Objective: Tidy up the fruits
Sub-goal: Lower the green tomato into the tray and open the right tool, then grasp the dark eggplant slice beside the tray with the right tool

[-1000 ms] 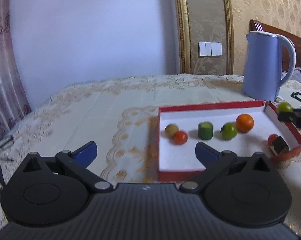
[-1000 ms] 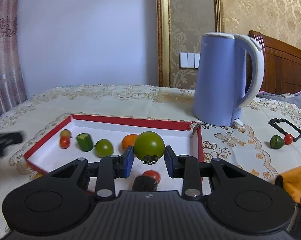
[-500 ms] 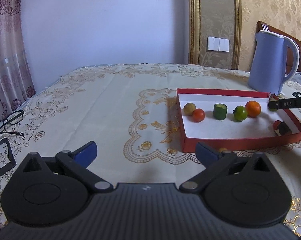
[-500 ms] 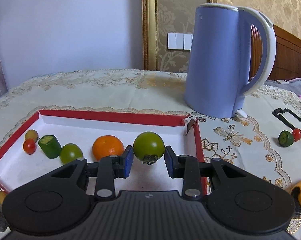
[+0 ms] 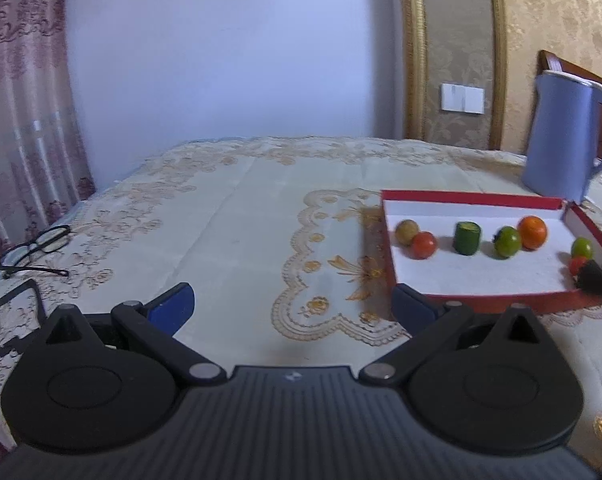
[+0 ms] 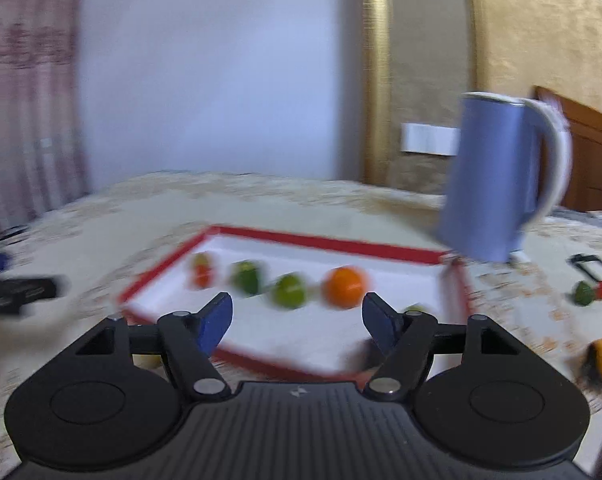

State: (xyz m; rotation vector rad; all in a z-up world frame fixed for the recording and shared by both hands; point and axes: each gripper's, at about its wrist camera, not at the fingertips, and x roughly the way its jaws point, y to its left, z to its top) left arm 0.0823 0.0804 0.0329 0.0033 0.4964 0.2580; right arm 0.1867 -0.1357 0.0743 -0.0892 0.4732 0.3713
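Under everything you have the table (image 5: 261, 208), covered with a cream cloth with gold embroidery. At its far right stands the blue kettle (image 5: 569, 136), upright, just behind the far right corner of the red tray (image 5: 461, 197). The tray has a white floor and red walls, and it lies on the right half of the table.

Your left gripper (image 5: 291, 308) hovers over bare cloth, left of the tray. Its jaws stand wide apart and it holds nothing. Your right gripper (image 6: 297, 318) is over the near edge of the tray. Its jaws are opening, and nothing is between them. This view is blurred by motion.

The black glasses (image 5: 37, 248) lie near the left edge of the table.

The fruits are in the tray, in a row: the orange fruit (image 5: 532, 232), touching or almost touching a green tomato (image 5: 507, 241), then the green cucumber piece (image 5: 467, 238) standing upright, then the red tomato (image 5: 424, 245) touching the yellowish fruit (image 5: 406, 231). A second green tomato (image 5: 581, 248) sits near the right wall of the tray, apart from the row. Just before it a small red fruit (image 5: 577, 264) lies beside a dark object that you cannot identify.
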